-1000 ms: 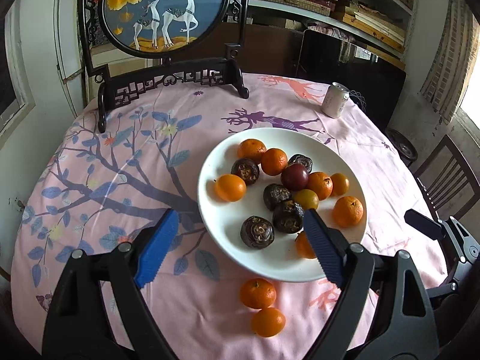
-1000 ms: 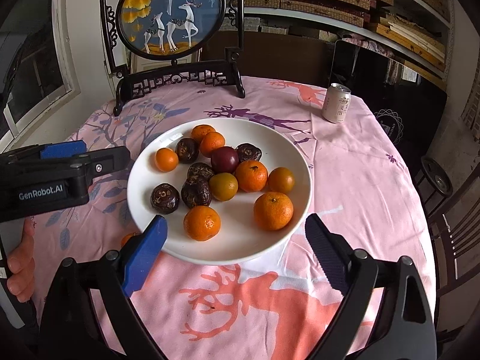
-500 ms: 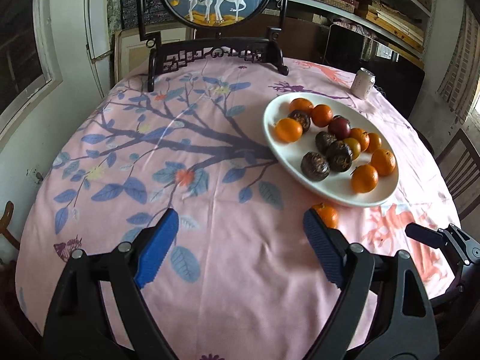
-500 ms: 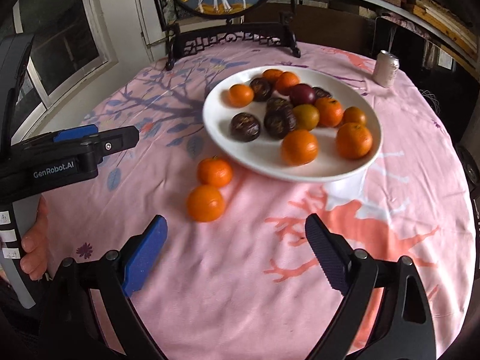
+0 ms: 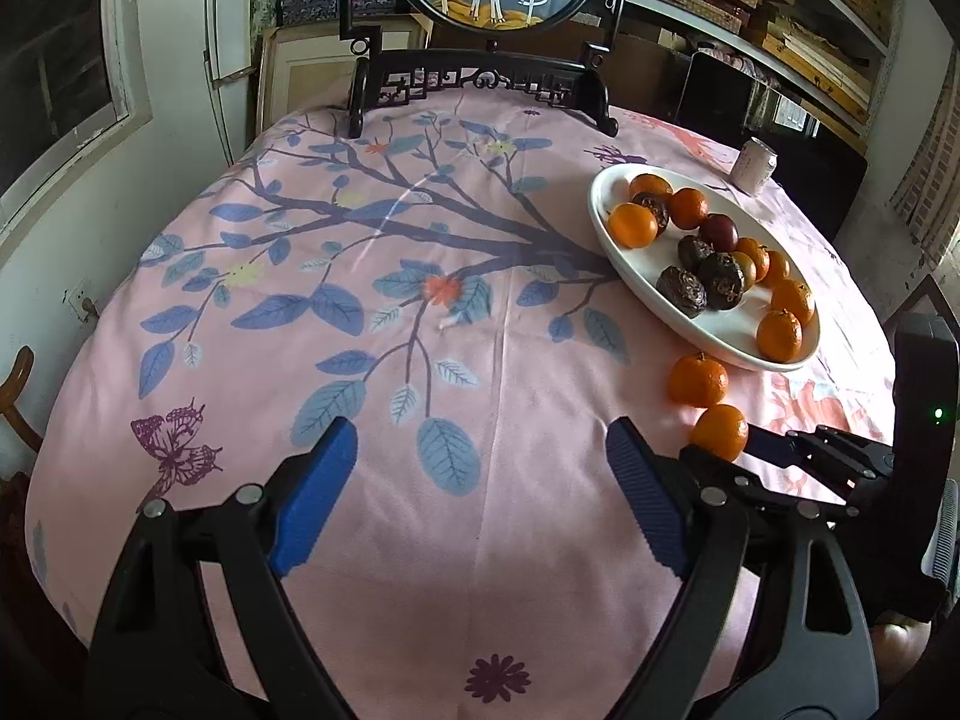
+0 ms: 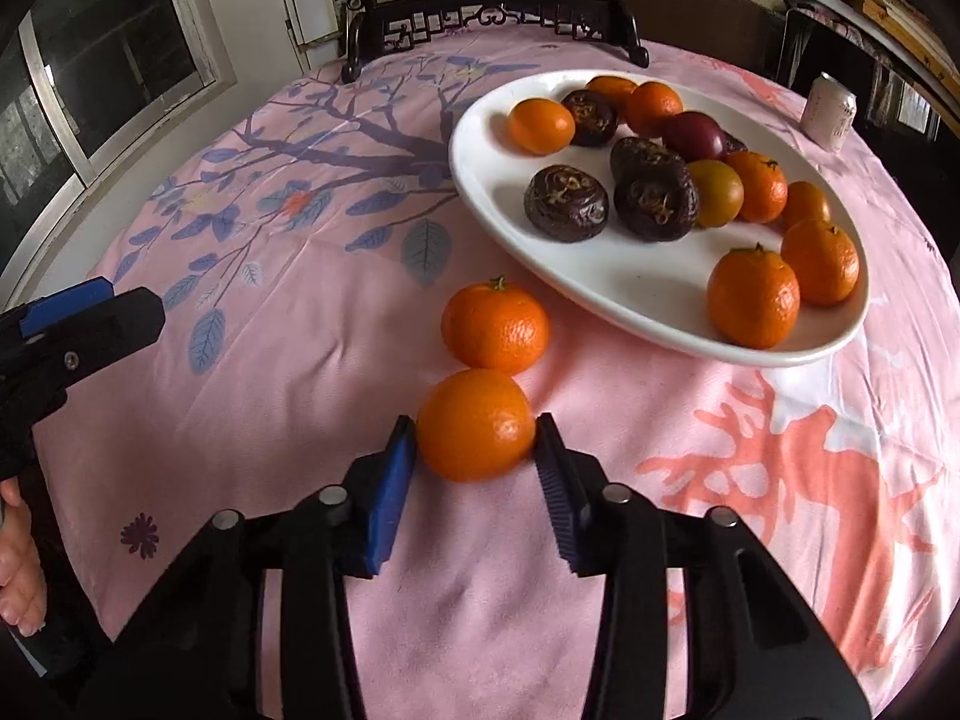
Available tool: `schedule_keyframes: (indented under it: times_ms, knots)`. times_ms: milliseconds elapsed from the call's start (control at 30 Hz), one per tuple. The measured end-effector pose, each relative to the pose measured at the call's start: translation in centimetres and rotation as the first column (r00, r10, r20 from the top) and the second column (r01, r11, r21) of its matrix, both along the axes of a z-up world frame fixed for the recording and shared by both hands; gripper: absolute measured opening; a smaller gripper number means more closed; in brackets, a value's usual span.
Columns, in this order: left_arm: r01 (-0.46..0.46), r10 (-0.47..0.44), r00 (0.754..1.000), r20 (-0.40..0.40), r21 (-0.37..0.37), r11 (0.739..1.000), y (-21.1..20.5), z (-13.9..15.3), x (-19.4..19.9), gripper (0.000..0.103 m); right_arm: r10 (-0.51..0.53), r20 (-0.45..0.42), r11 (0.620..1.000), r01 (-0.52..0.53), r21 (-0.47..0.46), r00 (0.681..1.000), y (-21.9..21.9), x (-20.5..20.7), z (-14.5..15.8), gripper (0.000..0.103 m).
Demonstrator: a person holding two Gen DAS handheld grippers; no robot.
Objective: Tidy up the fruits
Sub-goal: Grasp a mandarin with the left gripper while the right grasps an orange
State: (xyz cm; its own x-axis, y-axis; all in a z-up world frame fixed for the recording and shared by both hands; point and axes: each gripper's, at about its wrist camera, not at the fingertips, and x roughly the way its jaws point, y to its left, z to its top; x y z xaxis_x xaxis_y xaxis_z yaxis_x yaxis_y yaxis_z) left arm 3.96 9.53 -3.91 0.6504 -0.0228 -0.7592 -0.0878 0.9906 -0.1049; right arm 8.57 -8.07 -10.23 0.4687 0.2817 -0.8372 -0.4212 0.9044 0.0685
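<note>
A small round orange mandarin (image 6: 476, 423) on the pink worktop (image 6: 300, 396) is clamped between the right gripper (image 6: 476, 450) jaws, near their tips; it could be squeezed out. The left gripper (image 5: 480, 480) jaws are wide open, empty.

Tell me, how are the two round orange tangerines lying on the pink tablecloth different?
The nearer tangerine sits squeezed between the right gripper's blue pads, while the farther tangerine lies free beside the white plate. The farther tangerine shows a small green stem on top; the nearer tangerine shows none from here. Both are orange, similar in size, and touching each other.
</note>
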Motion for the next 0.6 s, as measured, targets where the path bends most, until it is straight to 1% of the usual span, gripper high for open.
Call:
schedule_keyframes:
  times_ms: [67,100,200,333,467,533,600]
  knots:
    - [0.010,-0.010,1.000,-0.004,0.006,1.000,-0.5,0.0,0.1,0.087,0.000,-0.023,0.999,0.001,0.043,1.000,-0.6,0.0,0.1,0.037]
    - [0.018,-0.018,1.000,-0.008,0.007,1.000,-0.9,0.0,0.3,0.087,-0.002,-0.020,0.998,0.003,0.056,1.000,-1.0,-0.2,0.4,0.037]
    - [0.043,-0.043,0.999,-0.022,0.001,0.999,-2.3,-0.2,0.9,0.087,-0.028,0.016,0.999,0.028,0.035,0.999,-2.8,-1.5,1.4,0.037]
    - [0.105,-0.105,0.993,-0.048,-0.011,0.994,-5.6,-1.0,2.3,0.087,-0.101,0.024,0.994,0.100,0.041,0.995,-6.6,-2.4,1.9,0.037]
    - [0.169,-0.167,0.982,-0.087,0.015,0.986,-9.4,-2.5,3.5,0.087,-0.150,0.022,0.987,0.149,0.065,0.988,-9.6,-2.8,2.1,0.037]
    - [0.178,-0.174,0.980,-0.098,0.040,0.983,-10.9,-3.2,4.0,0.087,-0.162,0.026,0.984,0.160,0.078,0.986,-10.6,-3.0,2.3,0.037]
    - [0.188,-0.183,0.977,-0.112,0.032,0.982,-11.7,-3.8,4.7,0.087,-0.170,0.029,0.982,0.167,0.092,0.985,-11.4,-3.0,2.4,0.037]
